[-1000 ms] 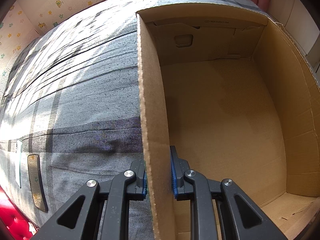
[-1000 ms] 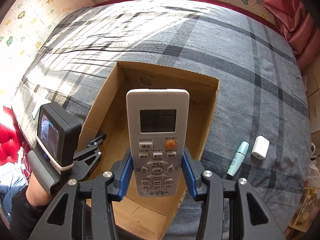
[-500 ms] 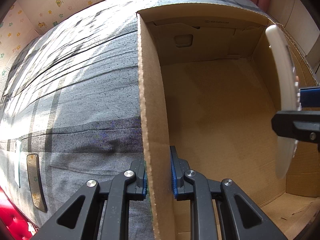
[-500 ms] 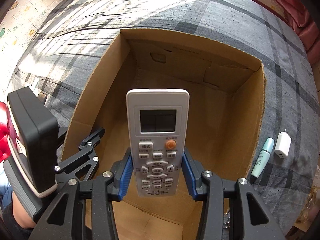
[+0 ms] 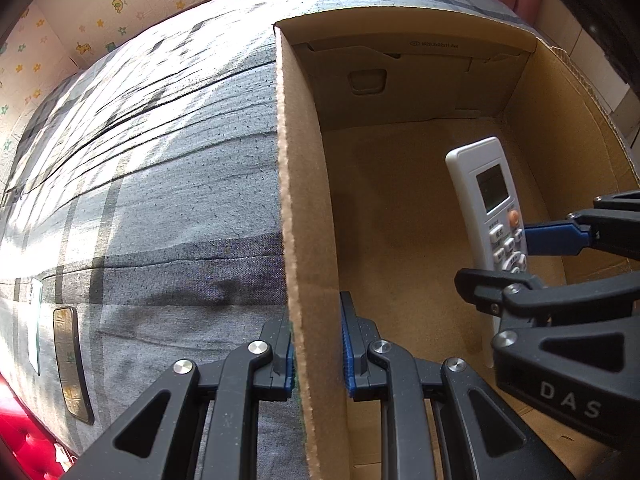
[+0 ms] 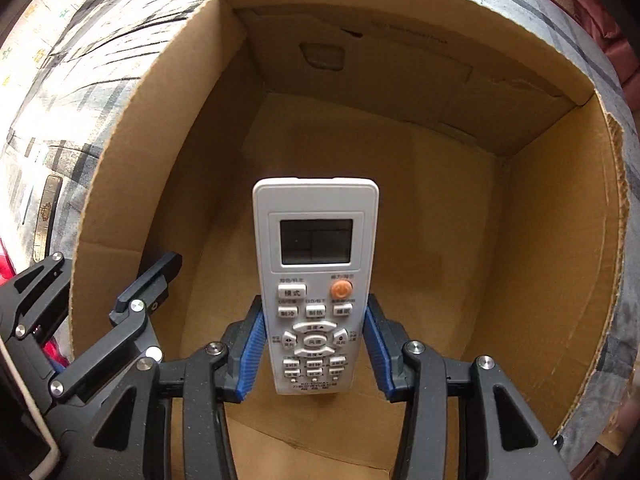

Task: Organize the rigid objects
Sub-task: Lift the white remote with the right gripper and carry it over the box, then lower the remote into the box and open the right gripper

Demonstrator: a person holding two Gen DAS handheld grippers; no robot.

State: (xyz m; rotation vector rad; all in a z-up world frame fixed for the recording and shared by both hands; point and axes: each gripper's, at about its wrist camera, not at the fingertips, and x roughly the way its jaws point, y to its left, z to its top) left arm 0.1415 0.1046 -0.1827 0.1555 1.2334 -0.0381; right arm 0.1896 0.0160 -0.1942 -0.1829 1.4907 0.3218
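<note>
Remote [image 6: 315, 288] sits clamped between my right gripper [image 6: 315, 354] pads at its button end, long axis running along my fingers, screen end pointing down into the box [image 6: 560, 264]. My left gripper [image 5: 316, 354] is pinched shut on the box's wall.

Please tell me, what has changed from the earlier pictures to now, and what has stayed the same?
The right gripper has come down into the cardboard box, carrying the white remote control from above the rim to inside the walls. Nothing was taken hold of or let go: its jaws stay shut on the remote. The left gripper still clamps the box wall in the same place, and the box has not shifted.
</note>
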